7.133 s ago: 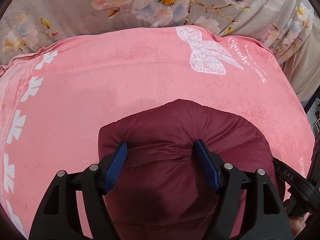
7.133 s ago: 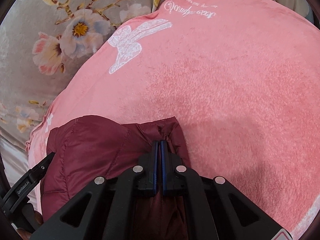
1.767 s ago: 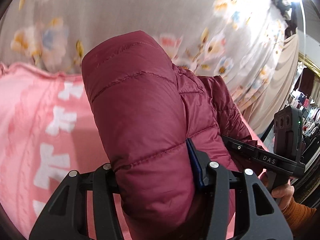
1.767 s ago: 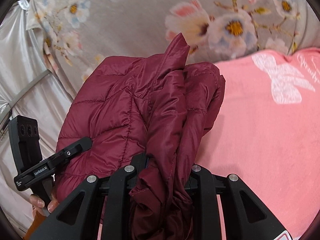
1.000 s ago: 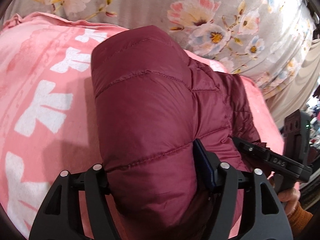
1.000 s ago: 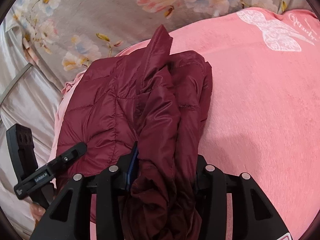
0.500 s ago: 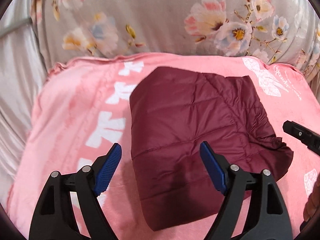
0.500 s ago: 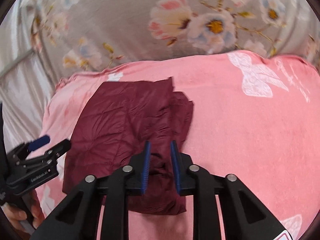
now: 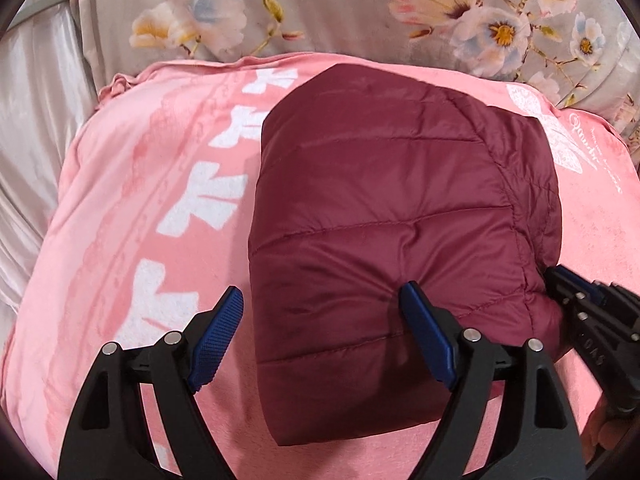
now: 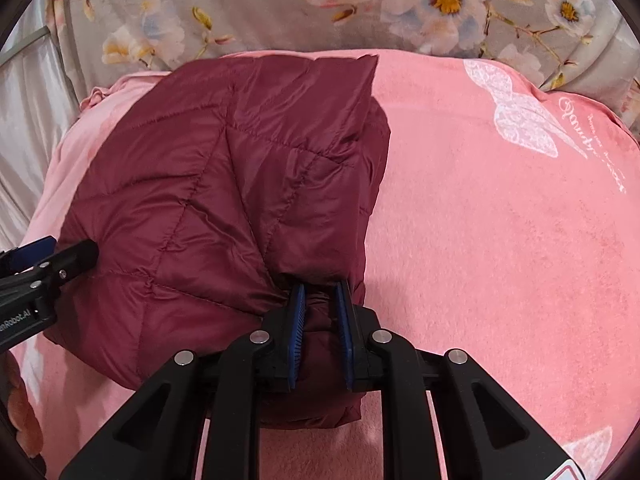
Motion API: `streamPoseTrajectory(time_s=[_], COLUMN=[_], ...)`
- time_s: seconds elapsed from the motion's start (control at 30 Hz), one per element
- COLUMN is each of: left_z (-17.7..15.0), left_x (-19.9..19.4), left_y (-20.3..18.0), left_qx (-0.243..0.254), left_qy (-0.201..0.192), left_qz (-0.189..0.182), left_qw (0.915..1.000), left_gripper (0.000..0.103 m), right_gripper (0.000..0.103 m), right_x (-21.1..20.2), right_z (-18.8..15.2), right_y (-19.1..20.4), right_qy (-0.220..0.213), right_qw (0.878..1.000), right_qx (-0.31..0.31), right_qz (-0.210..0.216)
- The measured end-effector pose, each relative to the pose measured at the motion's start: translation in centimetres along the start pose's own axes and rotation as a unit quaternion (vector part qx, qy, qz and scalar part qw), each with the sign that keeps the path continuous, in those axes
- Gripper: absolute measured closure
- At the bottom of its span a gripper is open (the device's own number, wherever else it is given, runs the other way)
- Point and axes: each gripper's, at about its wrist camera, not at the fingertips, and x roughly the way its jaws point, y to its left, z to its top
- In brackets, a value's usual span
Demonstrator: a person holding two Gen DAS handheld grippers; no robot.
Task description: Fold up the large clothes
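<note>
A maroon quilted puffer jacket [image 9: 384,216] lies folded into a thick bundle on a pink blanket [image 9: 132,184]; it also shows in the right wrist view [image 10: 208,184]. My left gripper [image 9: 324,312] is open, its jaws wide over the bundle's near left edge, holding nothing. My right gripper [image 10: 320,300] has its blue pads narrowly apart around a fold at the bundle's near right edge. The right gripper's tip [image 9: 576,292] touches the bundle's right side in the left wrist view. The left gripper's tip [image 10: 52,260] shows at the bundle's left side.
The pink blanket [image 10: 500,240] has white butterfly prints and script. A grey floral bedspread [image 9: 360,12] lies behind it. Shiny silver fabric [image 9: 28,120] hangs at the left. A hand in an orange sleeve [image 10: 20,408] shows at the lower left.
Both grippers have moved down and closer to the jacket. The left gripper stays open. The right gripper's pads now enclose a fold of the jacket's near edge.
</note>
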Motion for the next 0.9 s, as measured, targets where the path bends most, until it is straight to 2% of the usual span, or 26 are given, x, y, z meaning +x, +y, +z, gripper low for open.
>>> streamPoseTrajectory(time_s=[0.23, 0.33, 0.47, 0.57, 0.67, 0.77, 0.9], left_z=[-0.7, -0.1, 2.9, 5.8, 7.6, 7.5, 6.9], left_x=[1.3, 0.5, -1.7, -1.6, 1.3, 5.2, 6.0], left_y=[-0.2, 0.3, 1.2, 1.5, 1.6, 1.5, 1.7], left_qx=[-0.008, -0.016, -0.022, -0.027, -0.032, -0.040, -0.059], left_qy=[0.008, 0.007, -0.037, -0.056, -0.033, 0.008, 0.014], left_qz=[-0.002, -0.012, -0.004, 0.021, 0.024, 0.019, 0.001], left_qw=[0.9999, 0.9998, 0.9991, 0.9978, 0.9987, 0.9990, 0.9982], left_gripper=[0.022, 0.025, 0.025, 0.025, 0.025, 0.023, 0.019], right_gripper=[0.088, 0.088, 0.088, 0.088, 0.088, 0.088, 0.089], right_x=[-0.3, -2.6, -3.8, -1.5, 2.0, 4.7, 6.1], right_z=[0.3, 2.4, 6.8, 9.1, 9.5, 8.6, 8.0], right_y=[-0.8, -1.2, -1.3, -1.5, -2.0, -2.4, -2.7], right_qy=[0.010, -0.023, -0.057, -0.047, -0.007, 0.016, 0.018], right_qw=[1.000, 0.999, 0.997, 0.998, 0.999, 0.999, 0.998], right_qx=[0.018, 0.033, 0.037, 0.040, 0.048, 0.046, 0.054], right_qz=[0.019, 0.033, 0.024, 0.009, 0.006, 0.005, 0.010])
